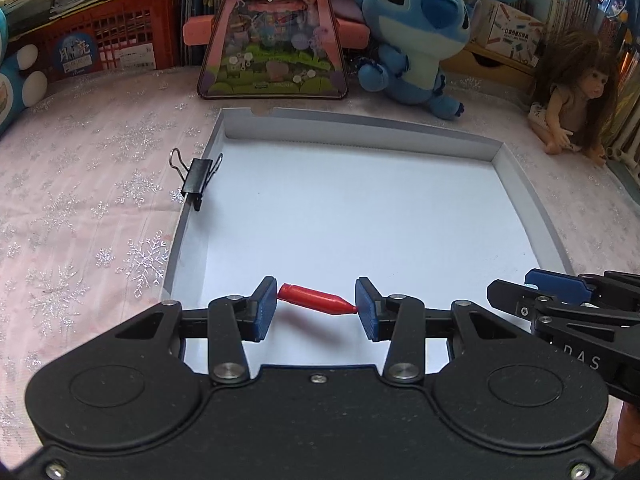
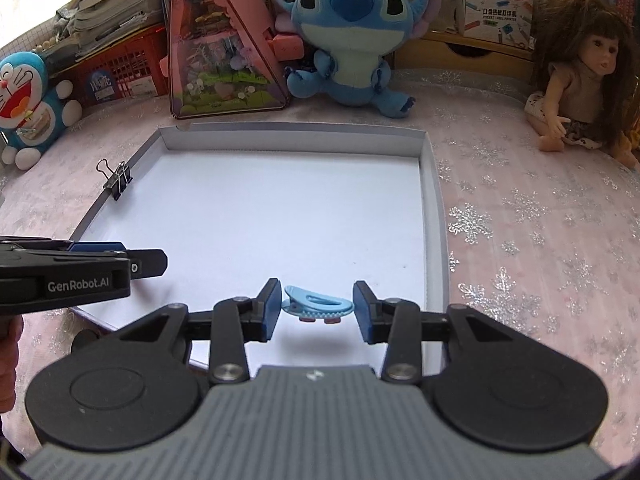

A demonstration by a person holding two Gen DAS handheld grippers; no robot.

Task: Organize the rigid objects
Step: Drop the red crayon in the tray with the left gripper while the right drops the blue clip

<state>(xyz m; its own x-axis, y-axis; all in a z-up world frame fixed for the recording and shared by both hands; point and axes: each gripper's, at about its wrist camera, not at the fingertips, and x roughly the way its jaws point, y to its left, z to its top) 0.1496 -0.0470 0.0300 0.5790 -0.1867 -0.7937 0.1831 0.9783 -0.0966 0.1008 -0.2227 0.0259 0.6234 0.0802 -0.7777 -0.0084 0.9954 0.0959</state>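
My left gripper [image 1: 316,306] is shut on a red crayon [image 1: 316,299], held end to end between the blue pads above the near part of the white tray [image 1: 192,216]. My right gripper [image 2: 316,306] is shut on a light blue hair clip [image 2: 318,305], which hangs over the tray's [image 2: 434,216] near right part and casts a shadow on the floor below. A black binder clip [image 1: 197,178] is clamped on the tray's left rim, also seen as the binder clip [image 2: 117,181] in the right wrist view. Each gripper shows at the edge of the other's view.
A pink snowflake cloth [image 1: 80,208] covers the table. Behind the tray stand a triangular toy display [image 1: 274,40], a blue plush [image 1: 416,40] and a red basket [image 1: 104,44]. A doll [image 2: 580,80] sits at the back right, a round blue-and-white plush [image 2: 28,100] at the back left.
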